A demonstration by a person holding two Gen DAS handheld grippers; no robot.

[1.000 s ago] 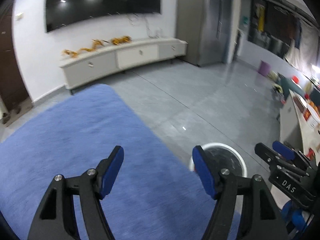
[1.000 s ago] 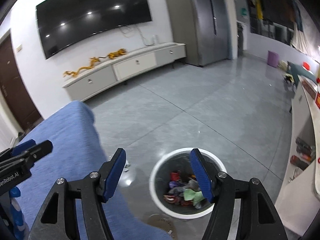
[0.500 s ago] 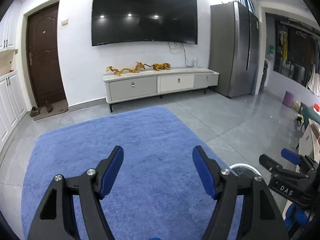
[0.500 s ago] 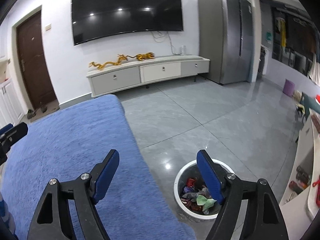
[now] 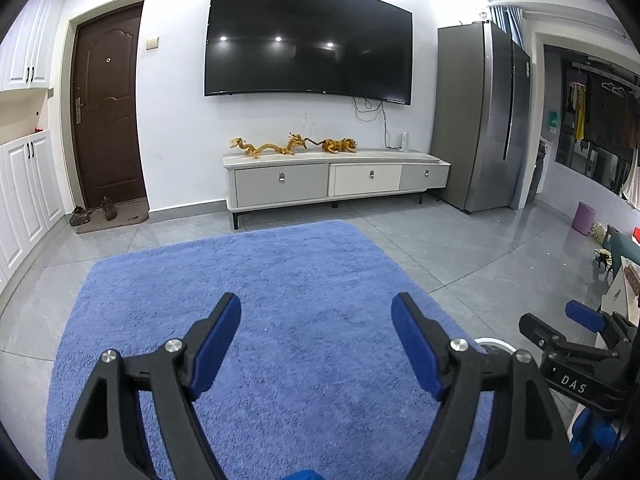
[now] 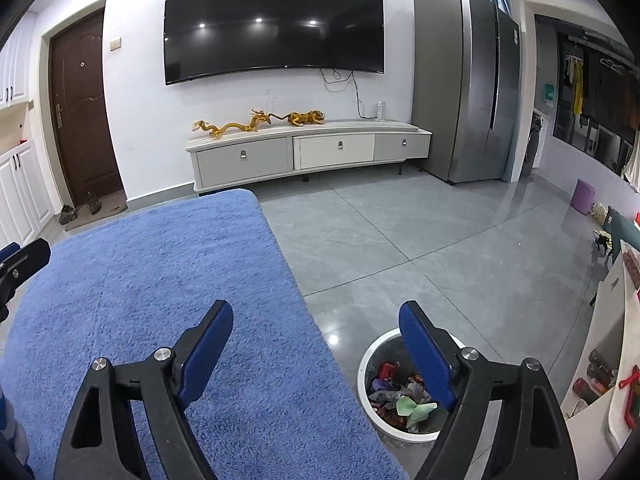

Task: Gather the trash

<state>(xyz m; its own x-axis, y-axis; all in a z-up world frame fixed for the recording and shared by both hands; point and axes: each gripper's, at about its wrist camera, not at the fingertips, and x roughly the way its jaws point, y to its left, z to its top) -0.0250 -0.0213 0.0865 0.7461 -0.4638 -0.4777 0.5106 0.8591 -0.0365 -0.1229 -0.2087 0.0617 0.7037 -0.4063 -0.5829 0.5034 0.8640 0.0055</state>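
Note:
A white-rimmed trash bin [image 6: 370, 364] stands on the grey floor beside the blue rug [image 6: 140, 300], holding several crumpled coloured wrappers [image 6: 404, 400]. My right gripper [image 6: 316, 344] hovers above the rug's edge and the bin; its jaws are opening and nothing is between them. My left gripper [image 5: 316, 340] hangs over the blue rug [image 5: 260, 280], its jaws also opening with nothing between them. Only a sliver of the bin's rim [image 5: 494, 342] shows in the left wrist view, next to the right gripper [image 5: 576, 344]. No loose trash shows on the rug.
A low white TV cabinet [image 5: 336, 178] with golden figurines stands at the far wall under a large TV [image 5: 308, 40]. A steel fridge [image 6: 468, 92] is at the right, a brown door [image 5: 106, 108] at the left, a white counter [image 6: 616, 360] at the far right.
Both views swung up from the floor and levelled toward the far wall. The bin slid to the lower right of each view. Both pairs of jaws stand wider apart.

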